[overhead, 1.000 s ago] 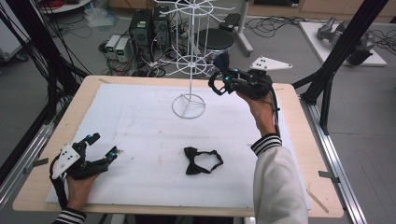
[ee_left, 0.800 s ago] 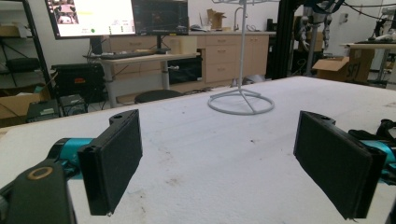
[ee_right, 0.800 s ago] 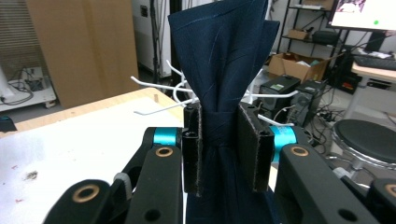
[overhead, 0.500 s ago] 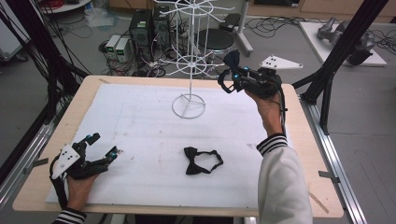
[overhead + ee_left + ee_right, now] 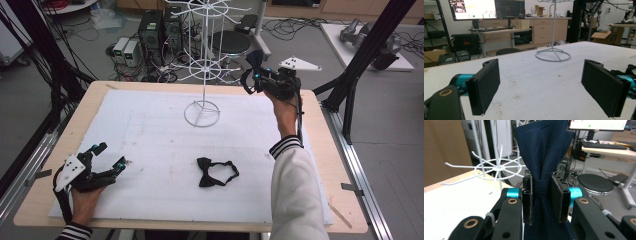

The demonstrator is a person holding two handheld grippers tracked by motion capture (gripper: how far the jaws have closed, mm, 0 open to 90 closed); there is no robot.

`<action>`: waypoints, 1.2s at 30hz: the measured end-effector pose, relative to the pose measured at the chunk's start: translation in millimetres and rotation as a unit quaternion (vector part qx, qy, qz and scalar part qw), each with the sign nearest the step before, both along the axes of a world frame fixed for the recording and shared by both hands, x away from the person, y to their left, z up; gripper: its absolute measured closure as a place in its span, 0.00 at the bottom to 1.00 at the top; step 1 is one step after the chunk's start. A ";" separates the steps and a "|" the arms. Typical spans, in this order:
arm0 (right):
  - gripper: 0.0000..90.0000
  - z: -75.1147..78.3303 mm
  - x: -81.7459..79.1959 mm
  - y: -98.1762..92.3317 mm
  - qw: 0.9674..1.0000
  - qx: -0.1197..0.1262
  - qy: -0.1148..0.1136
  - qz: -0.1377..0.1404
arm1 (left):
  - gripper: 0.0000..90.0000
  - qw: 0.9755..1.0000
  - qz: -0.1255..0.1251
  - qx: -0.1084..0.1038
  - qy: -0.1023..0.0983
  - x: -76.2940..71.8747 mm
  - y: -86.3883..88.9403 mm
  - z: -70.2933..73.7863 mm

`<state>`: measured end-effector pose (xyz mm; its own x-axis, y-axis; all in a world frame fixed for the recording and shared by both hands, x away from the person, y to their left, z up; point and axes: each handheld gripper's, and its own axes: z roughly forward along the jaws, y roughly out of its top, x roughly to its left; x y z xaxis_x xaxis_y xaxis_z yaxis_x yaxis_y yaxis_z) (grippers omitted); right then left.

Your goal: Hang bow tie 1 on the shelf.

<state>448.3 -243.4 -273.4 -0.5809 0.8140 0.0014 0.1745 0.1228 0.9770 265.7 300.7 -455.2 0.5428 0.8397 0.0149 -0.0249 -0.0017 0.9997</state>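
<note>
The right gripper (image 5: 252, 80) is held up high beside the white wire rack (image 5: 204, 65), and its jaws are pinching a dark blue bow tie (image 5: 543, 167) right on the knot in its middle. The bow tie stands up tall between the jaws, with its folds fanning out above them. The job now looks like hanging this bow tie on one of the thin arms (image 5: 459, 166) that stick out from the rack's ring. To do it well, the hand should move slowly and come at an arm from its open tip, so the strap or the loop can slide over the little hook. I cannot see the strap, so the hand may have to turn to find it. The jaws should keep squeezing until the bow tie rests on the wire. The rack is light, so a bump might spin or tip it. The left gripper (image 5: 107, 162) rests low on the worktop (image 5: 150, 140) with its jaws spread wide and nothing in them. A black bow tie (image 5: 216, 172) lies flat on the worktop, waiting
</note>
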 end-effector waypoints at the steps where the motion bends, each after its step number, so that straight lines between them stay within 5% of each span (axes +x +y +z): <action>1: 0.82 0.4 1.9 -0.4 1.000 -0.001 -0.001 -0.003 | 0.18 1.000 0.000 0.001 0.000 0.0 0.1 0.0; 20: 0.82 7.3 28.0 12.0 0.997 0.001 -0.003 -0.078 | 0.18 1.000 -0.002 0.002 -0.002 -0.1 0.3 0.0; 36: 0.82 -0.3 33.6 29.4 0.998 0.007 0.005 -0.057 | 0.18 1.000 -0.002 0.003 -0.001 0.2 -0.2 0.1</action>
